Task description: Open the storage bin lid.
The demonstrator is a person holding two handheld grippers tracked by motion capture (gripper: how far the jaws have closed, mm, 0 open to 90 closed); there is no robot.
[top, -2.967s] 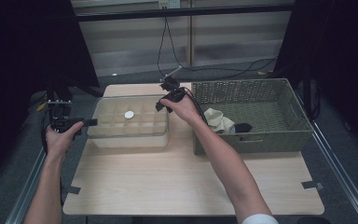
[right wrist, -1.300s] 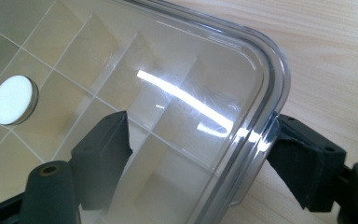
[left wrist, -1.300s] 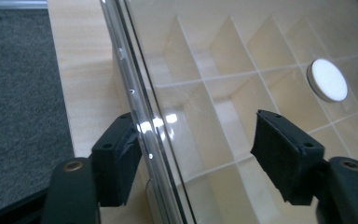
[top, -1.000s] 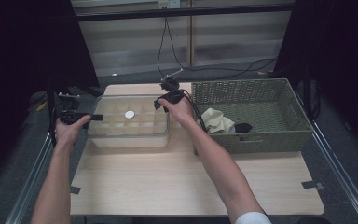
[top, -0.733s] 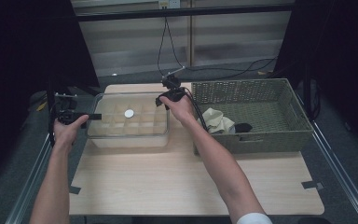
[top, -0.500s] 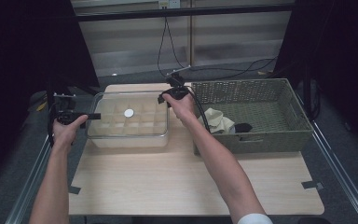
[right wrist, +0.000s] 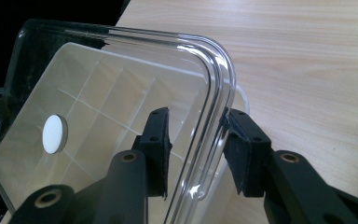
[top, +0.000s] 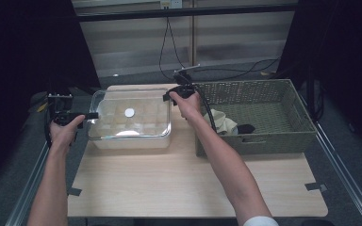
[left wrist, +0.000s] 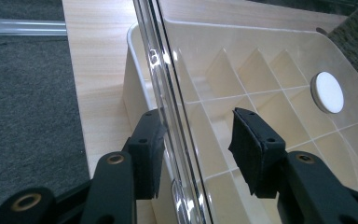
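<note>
My black claws (left wrist: 196, 154) are showing against a clear lid (top: 129, 113) with a white disc (top: 129, 112), a cream box (left wrist: 270, 88) and a pale woodgrain tabletop (top: 188, 183).

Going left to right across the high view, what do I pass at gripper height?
Left gripper → clear lid with its white disc → right gripper → wicker basket.

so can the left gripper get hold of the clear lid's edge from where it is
Probably yes. The left gripper is open with its jaws either side of the clear lid rim on the divided box, nothing between them. Closing should catch it.
</note>
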